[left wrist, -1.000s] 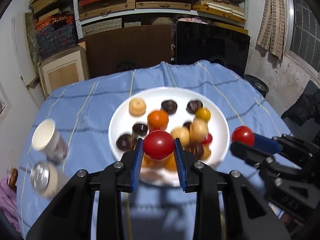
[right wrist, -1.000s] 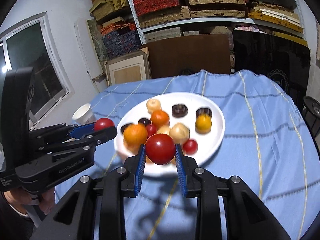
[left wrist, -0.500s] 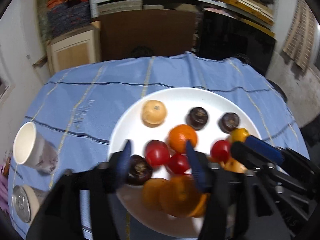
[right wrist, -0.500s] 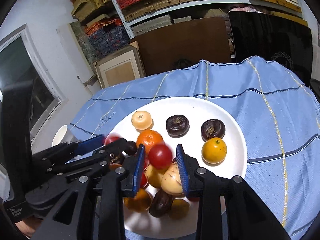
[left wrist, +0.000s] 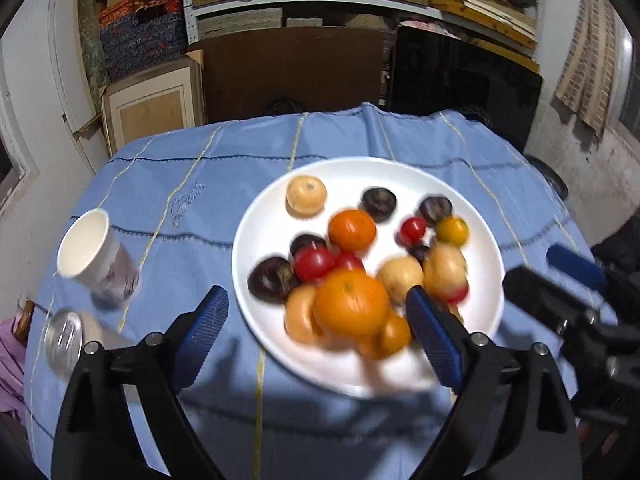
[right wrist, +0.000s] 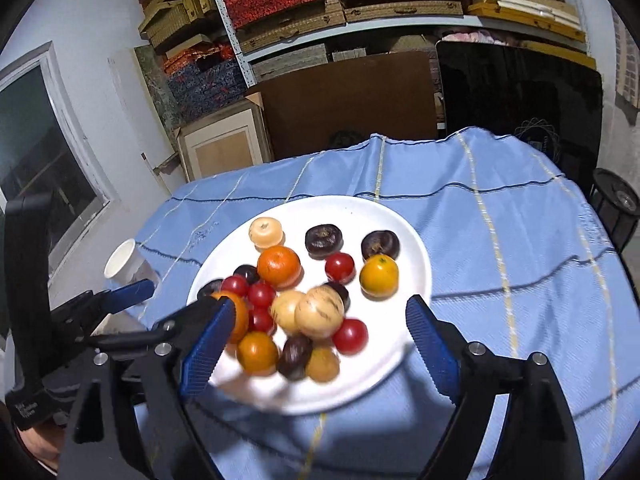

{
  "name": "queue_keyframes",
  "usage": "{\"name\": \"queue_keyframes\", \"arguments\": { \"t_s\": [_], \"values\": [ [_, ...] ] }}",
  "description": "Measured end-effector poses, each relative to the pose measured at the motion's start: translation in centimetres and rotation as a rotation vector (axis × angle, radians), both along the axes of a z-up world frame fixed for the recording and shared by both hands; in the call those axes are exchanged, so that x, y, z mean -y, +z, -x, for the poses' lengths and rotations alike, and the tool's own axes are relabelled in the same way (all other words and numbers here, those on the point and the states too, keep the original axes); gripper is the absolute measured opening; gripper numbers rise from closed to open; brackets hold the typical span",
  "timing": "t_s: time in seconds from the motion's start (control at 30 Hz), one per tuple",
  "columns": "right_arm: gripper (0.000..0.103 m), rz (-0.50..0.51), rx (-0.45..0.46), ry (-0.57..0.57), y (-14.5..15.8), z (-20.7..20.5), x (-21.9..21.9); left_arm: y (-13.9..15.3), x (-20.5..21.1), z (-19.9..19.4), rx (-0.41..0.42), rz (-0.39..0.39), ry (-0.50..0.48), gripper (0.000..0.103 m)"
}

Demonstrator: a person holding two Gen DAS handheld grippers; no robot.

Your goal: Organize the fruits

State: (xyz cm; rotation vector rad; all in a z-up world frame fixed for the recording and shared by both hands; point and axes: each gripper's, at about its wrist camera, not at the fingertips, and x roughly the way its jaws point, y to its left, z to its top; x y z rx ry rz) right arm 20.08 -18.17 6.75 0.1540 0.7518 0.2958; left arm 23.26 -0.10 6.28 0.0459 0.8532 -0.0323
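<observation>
**both jaws spreading wide above a plate of mixed fruit**

left wrist view. the white plate [left wrist: 476,216] sits on a worktop covered by a blue cloth [left wrist: 192,184]. the fruit heap [left wrist: 352,276] on it is smeared by blur, so the pieces nearest the camera cannot be told apart; a large orange [left wrist: 351,306] is the clearest of them, and a smaller orange [left wrist: 352,229] lies beyond it. the left gripper [left wrist: 316,322] points steeply down at the near side of the plate. its jaws are opening and stand wide, and the pads touch no fruit; the right-hand pad covers part of the heap. at the right edge the other gripper's dark frame is cut off by the picture border. a tilted paper cup [left wrist: 94,256] and a metal can [left wrist: 64,338] beside it lie well to the left of the plate, the can partly hidden behind the gripper's frame.

right wrist view. the plate [right wrist: 412,248] is sharper here: dark fruits, red tomatoes [right wrist: 339,267], pale rounds and oranges lie in a loose cluster, blurred at the near rim. the right gripper [right wrist: 314,342] slants down toward that rim, its jaws opening and wide apart, nothing pressed between the pads. the left gripper [right wrist: 182,304] reaches in from the left, its finger overlapping an orange at the plate's edge, so whether they touch cannot be told. the hand bearing it is barely visible at the bottom left corner.
</observation>
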Motion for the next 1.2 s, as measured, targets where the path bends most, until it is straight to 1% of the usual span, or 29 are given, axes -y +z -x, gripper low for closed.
{"name": "queue_keyframes", "arguments": {
  "t_s": [0.03, 0.13, 0.2, 0.3, 0.43, 0.5, 0.73, 0.87, 0.93, 1.03, 1.2],
  "values": [
    [0.088, 0.018, 0.007, -0.001, 0.1, 1.0, 0.0, -0.1, 0.3, 1.0, -0.007, -0.008, -0.012, 0.090],
    [0.100, 0.060, 0.053, -0.011, 0.4, 3.4, 0.3, 0.0, 1.1, 3.7, -0.001, -0.023, -0.040, 0.094],
    [0.100, 0.074, 0.062, -0.016, 0.4, 4.6, 0.5, 0.1, 1.5, 5.2, 0.001, -0.035, -0.048, 0.094],
    [0.100, 0.046, 0.038, -0.028, 0.1, 6.3, 1.0, 0.4, 1.8, 7.6, 0.024, -0.036, -0.055, 0.094],
    [0.100, 0.064, 0.035, -0.051, -0.1, 8.6, 1.2, 0.0, 1.7, 9.9, 0.004, -0.018, -0.047, 0.095],
    [0.100, 0.074, 0.039, -0.055, -0.1, 9.4, 1.1, -0.1, 1.4, 10.6, 0.000, -0.018, -0.038, 0.095],
    [0.100, 0.058, 0.012, -0.066, -1.3, 12.0, 0.8, -0.9, 0.6, 13.1, -0.001, -0.033, -0.025, 0.095],
    [0.100, 0.097, -0.011, -0.058, -2.6, 13.0, 0.1, -1.2, -0.4, 13.8, -0.013, 0.014, 0.001, 0.095],
    [0.100, 0.108, -0.038, -0.047, -3.6, 13.3, -0.2, -1.6, -0.8, 14.3, -0.013, 0.018, 0.017, 0.095],
    [0.100, 0.097, -0.065, -0.047, -4.7, 13.7, -0.2, -2.3, -0.9, 14.6, -0.019, 0.020, 0.019, 0.095],
    [0.100, 0.092, -0.091, -0.057, -6.1, 14.2, -0.3, -4.1, -1.1, 15.5, -0.033, 0.024, 0.036, 0.095]
  ]
}}
